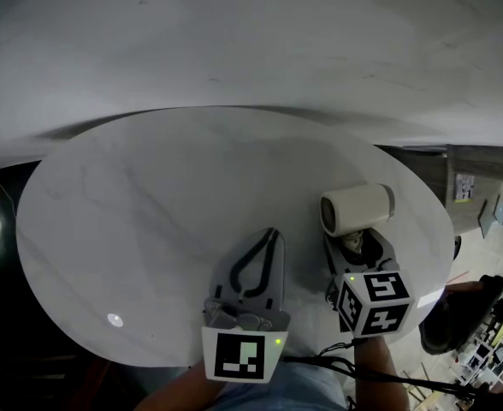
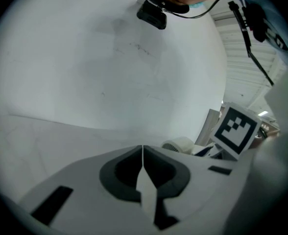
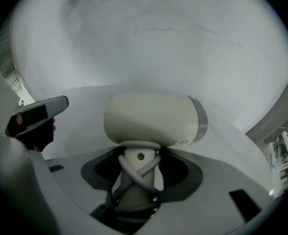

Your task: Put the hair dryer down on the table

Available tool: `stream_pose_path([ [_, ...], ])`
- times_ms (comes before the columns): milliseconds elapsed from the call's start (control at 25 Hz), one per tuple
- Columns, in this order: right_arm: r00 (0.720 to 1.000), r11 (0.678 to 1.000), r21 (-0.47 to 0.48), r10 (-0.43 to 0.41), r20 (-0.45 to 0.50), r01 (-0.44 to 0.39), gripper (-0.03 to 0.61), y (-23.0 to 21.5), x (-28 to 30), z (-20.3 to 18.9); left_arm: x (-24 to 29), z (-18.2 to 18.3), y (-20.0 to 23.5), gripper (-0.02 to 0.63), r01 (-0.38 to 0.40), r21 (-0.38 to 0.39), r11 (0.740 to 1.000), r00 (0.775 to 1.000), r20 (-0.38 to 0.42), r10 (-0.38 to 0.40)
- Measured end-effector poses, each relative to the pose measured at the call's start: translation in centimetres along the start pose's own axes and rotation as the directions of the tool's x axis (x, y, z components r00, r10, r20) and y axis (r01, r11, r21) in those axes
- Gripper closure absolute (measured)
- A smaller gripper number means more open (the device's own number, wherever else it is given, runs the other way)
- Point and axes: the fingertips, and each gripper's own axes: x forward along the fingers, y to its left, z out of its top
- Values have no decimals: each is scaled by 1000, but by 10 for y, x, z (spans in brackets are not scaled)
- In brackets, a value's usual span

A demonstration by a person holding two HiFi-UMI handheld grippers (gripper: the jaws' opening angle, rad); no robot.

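A cream hair dryer (image 1: pixel 357 207) stands with its barrel level over the right part of the round white table (image 1: pixel 149 212). My right gripper (image 1: pixel 358 245) is shut on its handle from below. In the right gripper view the barrel (image 3: pixel 154 119) sits just above the jaws, and a grey cord (image 3: pixel 136 173) is wound crosswise round the handle between them. My left gripper (image 1: pixel 271 234) lies beside it to the left, jaws together and empty. In the left gripper view the closed tips (image 2: pixel 142 148) point across the bare tabletop, with the hair dryer (image 2: pixel 180 144) at their right.
The table's front edge runs just under both grippers. Dark floor lies to the left, and shelving (image 1: pixel 491 204) stands off the right edge. A pale wall rises behind the table. Black cables (image 1: pixel 380 375) trail from the grippers at the bottom.
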Motion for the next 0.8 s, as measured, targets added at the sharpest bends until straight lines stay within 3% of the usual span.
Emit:
stream_pose_path([
  [280, 998, 998, 46, 48, 30, -49, 327, 3, -10, 3, -14, 10, -5, 601, -8, 34, 999, 1000, 22, 7],
  [520, 986, 999, 16, 46, 163, -49, 324, 12, -46, 21, -30, 26, -21, 601, -8, 63, 998, 998, 70, 4],
  [640, 959, 996, -7, 85, 271, -87, 325, 23, -74, 32, -42, 33, -35, 601, -9, 77, 997, 996, 85, 2],
  [800, 886, 986, -57, 166, 432, -157, 333, 45, -117, 44, -64, 46, -58, 601, -20, 102, 995, 991, 131, 6],
])
